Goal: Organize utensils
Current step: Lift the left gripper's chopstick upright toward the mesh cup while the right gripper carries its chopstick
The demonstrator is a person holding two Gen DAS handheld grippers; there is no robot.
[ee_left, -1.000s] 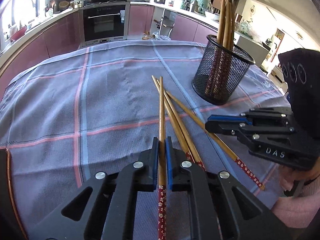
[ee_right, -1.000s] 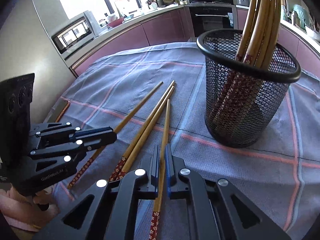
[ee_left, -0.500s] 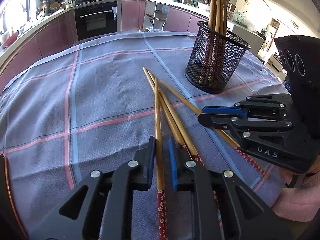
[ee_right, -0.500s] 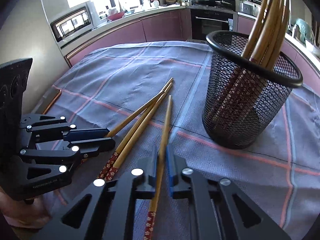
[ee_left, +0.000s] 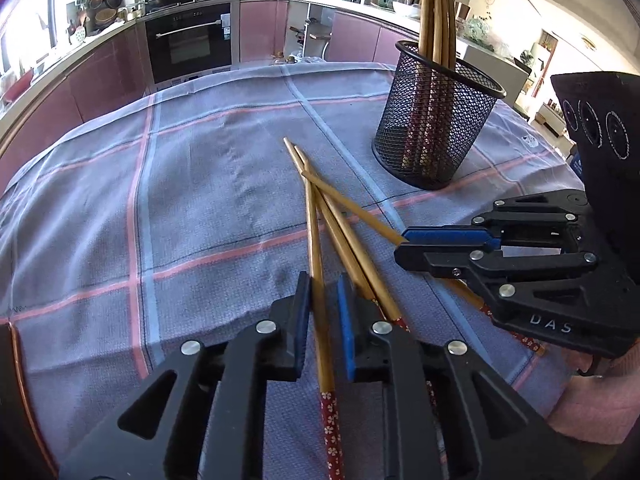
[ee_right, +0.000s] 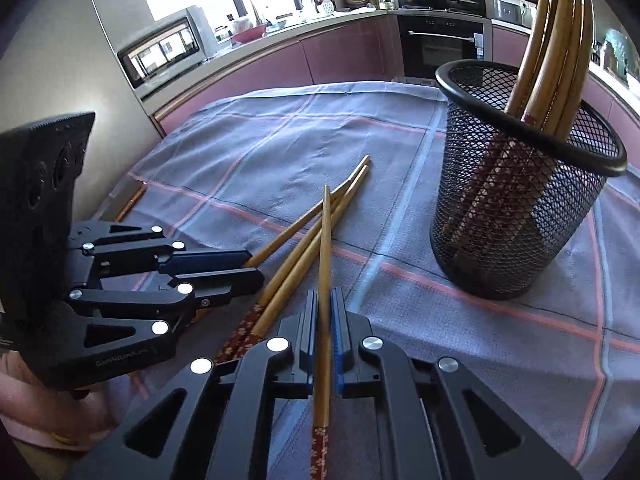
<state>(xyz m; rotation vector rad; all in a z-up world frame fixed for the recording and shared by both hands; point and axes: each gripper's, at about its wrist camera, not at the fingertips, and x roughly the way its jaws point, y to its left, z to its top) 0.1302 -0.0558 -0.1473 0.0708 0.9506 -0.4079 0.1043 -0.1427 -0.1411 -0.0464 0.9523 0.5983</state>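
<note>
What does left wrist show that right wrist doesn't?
Left wrist only: the view straight down the open left gripper, a red-ended bamboo chopstick loose between its fingers. Right wrist only: silver countertop oven; the view down the right gripper, shut on a second bamboo chopstick. Both: black wire-mesh cup, blue checked tablecloth, built-in black oven.

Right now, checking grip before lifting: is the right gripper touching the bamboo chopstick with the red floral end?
Touching. Right wrist view: right gripper closed on the bamboo chopstick, no gap either side.
</note>
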